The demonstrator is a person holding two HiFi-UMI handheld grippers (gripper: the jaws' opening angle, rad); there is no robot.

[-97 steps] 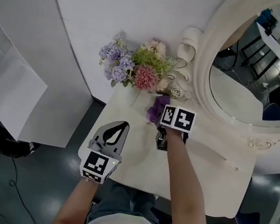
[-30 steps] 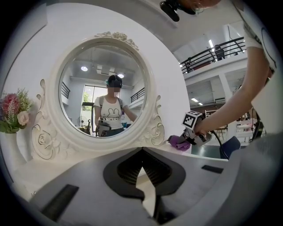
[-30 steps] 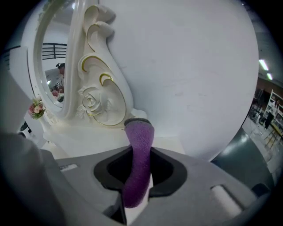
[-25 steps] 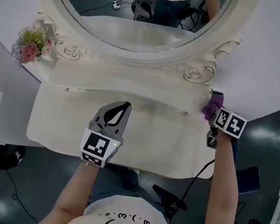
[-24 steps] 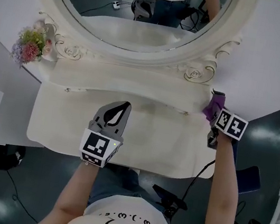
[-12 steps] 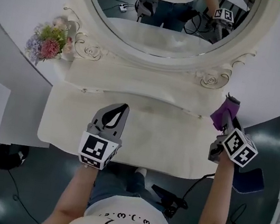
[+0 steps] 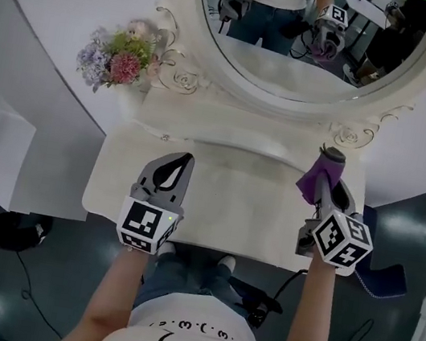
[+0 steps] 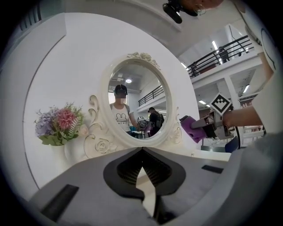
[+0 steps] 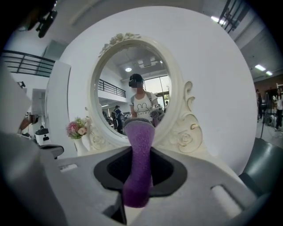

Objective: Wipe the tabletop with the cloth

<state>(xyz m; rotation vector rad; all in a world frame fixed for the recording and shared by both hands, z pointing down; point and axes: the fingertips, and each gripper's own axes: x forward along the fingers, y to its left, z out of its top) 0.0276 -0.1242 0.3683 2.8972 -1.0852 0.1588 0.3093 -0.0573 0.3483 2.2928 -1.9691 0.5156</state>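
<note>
The purple cloth (image 7: 314, 178) is pinched in my right gripper (image 7: 329, 171), which is held over the right end of the cream tabletop (image 7: 233, 198). In the right gripper view the cloth (image 9: 138, 163) sticks up between the shut jaws, facing the mirror. From the left gripper view the cloth (image 8: 191, 128) appears lifted off the surface. My left gripper (image 7: 179, 164) hovers over the left-middle of the table. Its jaws are shut with nothing in them, the tips meeting (image 8: 142, 151).
An oval mirror (image 7: 302, 34) in an ornate white frame stands at the back of the table. A bunch of flowers (image 7: 118, 59) in a white vase sits at the back left. A white wall curves behind. Dark floor and cables (image 7: 263, 301) lie under the near edge.
My right gripper has pulled back from the table's far right edge toward me with the cloth, lifting it. The head view has shifted left. The left gripper has stayed put.
</note>
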